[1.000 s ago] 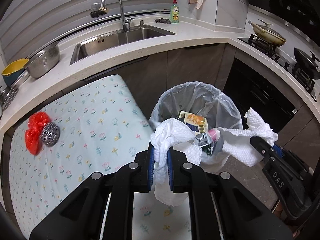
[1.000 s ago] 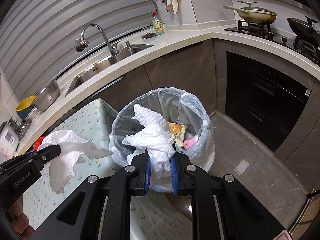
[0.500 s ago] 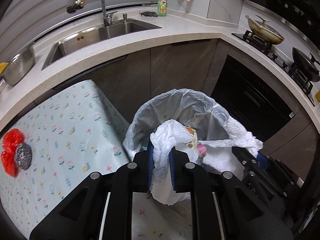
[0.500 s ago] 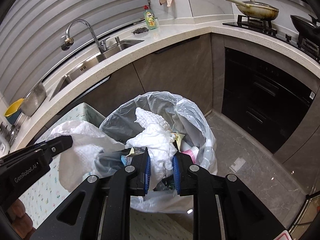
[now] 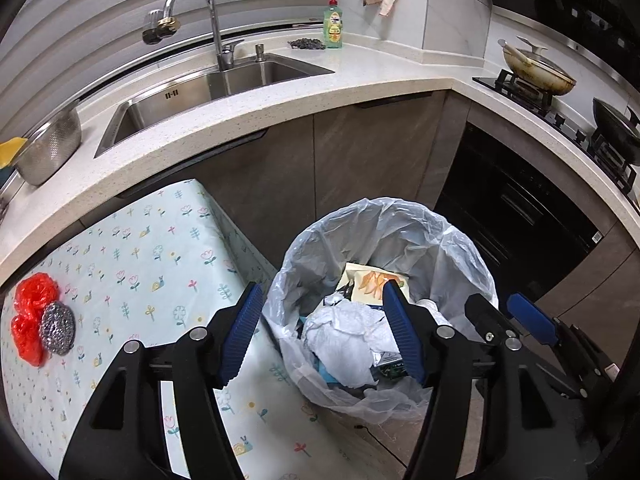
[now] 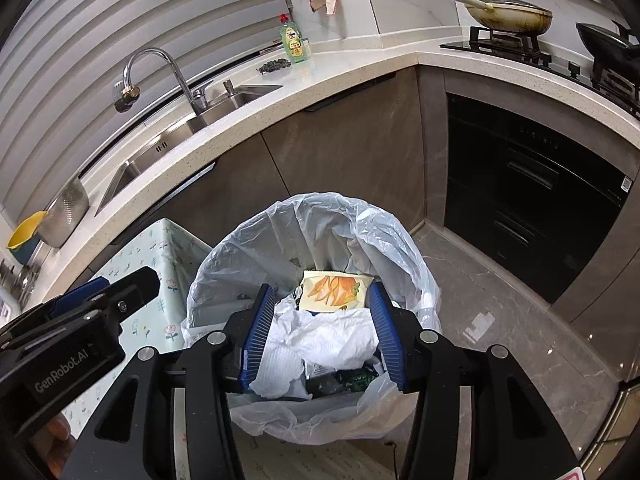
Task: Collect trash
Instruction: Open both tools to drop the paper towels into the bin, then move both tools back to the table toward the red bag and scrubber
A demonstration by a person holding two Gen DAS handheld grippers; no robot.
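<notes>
A bin lined with a clear plastic bag (image 5: 460,248) (image 6: 256,248) stands on the floor by the table. Crumpled white paper towels (image 5: 344,340) (image 6: 332,340) lie inside it on top of a snack wrapper (image 5: 372,280) (image 6: 332,292) and other waste. My left gripper (image 5: 322,328) is open and empty above the bin. My right gripper (image 6: 322,332) is open and empty above the bin too. A red plastic bag (image 5: 30,320) and a steel scouring ball (image 5: 58,328) lie on the table at the far left.
The table with a flowered cloth (image 5: 140,264) is left of the bin. Behind are the counter (image 5: 280,108), the sink (image 5: 208,88) and a steel colander (image 5: 52,148). A stove with pans (image 5: 536,72) is at the right. Grey floor tiles (image 6: 500,320) lie right of the bin.
Both grippers opened and let go of their white paper towels, which now lie in the bin. Both grippers stay above the bin.
</notes>
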